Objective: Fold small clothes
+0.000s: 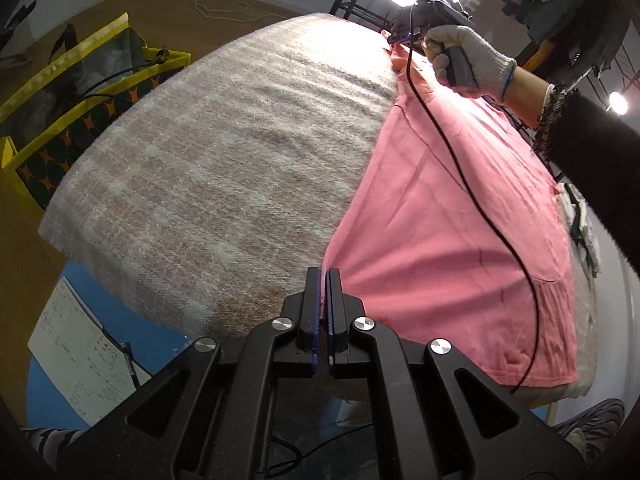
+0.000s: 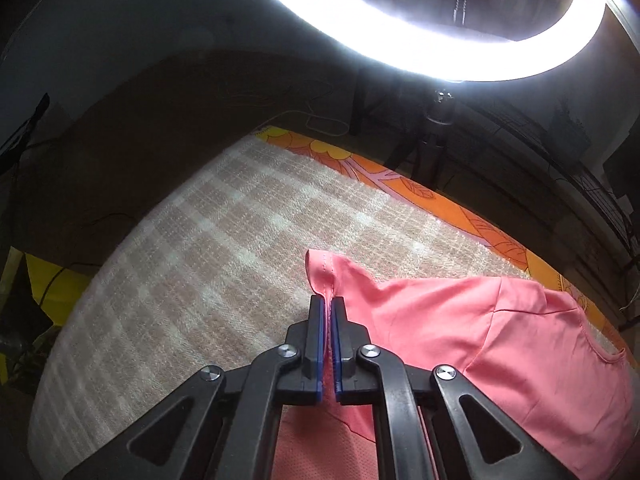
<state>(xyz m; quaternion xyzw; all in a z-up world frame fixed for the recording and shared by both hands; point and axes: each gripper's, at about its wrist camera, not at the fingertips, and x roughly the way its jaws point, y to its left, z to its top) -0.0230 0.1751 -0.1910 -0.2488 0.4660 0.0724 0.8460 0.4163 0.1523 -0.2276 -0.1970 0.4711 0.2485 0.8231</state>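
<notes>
while ring light [image 2: 440, 52] glares, grippers [image 2: 328, 304] pinch shirt [image 2: 500, 340].

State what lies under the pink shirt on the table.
Beneath the pink shirt lies a beige checked blanket; an orange patterned cloth shows at its far edge. The tabletop itself is covered.

Pink shirt [image 1: 460, 216], spread flat, edges pinched

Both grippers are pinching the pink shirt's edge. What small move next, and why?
Probably lift both and carry that edge across toward the far side. The left gripper and right gripper are each shut on the pink cotton T-shirt, which lies flat and unfolded on the beige checked blanket.
</notes>
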